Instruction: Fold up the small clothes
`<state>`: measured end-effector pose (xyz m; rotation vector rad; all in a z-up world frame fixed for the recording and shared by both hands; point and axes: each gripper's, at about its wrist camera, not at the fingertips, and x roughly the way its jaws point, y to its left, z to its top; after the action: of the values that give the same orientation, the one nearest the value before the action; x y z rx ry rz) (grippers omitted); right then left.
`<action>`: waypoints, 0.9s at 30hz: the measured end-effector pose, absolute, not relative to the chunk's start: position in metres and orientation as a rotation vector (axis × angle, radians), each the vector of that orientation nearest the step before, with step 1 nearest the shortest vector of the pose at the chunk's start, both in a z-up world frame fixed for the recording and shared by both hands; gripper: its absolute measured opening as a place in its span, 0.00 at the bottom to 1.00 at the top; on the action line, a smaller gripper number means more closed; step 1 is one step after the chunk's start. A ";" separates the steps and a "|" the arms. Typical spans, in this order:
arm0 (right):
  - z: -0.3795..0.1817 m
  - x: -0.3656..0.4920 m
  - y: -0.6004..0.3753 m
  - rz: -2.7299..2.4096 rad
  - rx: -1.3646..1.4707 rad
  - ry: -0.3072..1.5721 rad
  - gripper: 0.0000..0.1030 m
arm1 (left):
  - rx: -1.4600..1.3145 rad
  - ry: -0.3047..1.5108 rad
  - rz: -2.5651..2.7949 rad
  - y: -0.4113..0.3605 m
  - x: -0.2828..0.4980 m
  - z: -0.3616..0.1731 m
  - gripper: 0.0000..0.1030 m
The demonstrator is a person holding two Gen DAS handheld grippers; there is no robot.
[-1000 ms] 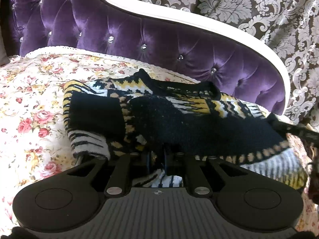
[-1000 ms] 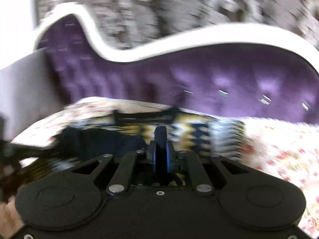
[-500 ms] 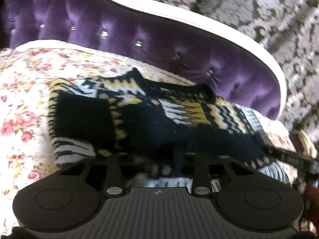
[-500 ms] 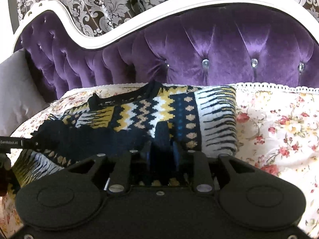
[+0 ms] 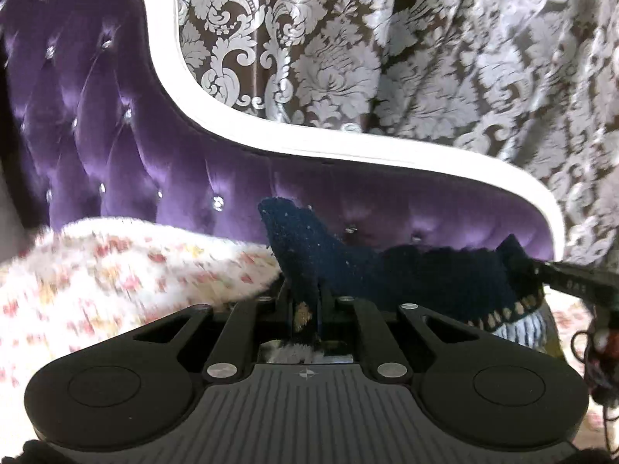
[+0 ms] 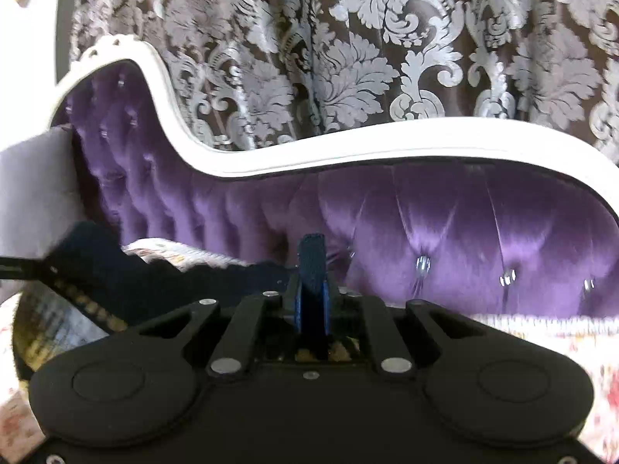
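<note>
Dark navy knit fills both pinches: the left gripper point(image 5: 305, 301) and the right gripper point(image 6: 311, 294) each have their fingers pressed together on an edge of the patterned sweater point(image 5: 418, 274), which half a second ago lay spread flat on the floral bedspread point(image 5: 127, 270) in front of the purple tufted headboard point(image 6: 445, 224). Now that edge is raised off the bedspread and stretched between the two tools, both cameras tilted up toward the headboard. I judge the fold to be mid-swing, the lifted half ready to be carried over the rest of the garment.
</note>
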<state>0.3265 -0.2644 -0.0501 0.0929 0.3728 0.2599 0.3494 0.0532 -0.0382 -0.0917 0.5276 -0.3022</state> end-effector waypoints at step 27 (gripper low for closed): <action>-0.104 0.342 -0.304 0.061 0.300 0.465 0.53 | -0.063 0.660 -0.145 0.052 0.303 -0.069 0.30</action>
<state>0.3417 -0.3038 -0.1040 0.2998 0.4647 0.0614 0.3026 0.0522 -0.0693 -0.0633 0.6605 -0.1450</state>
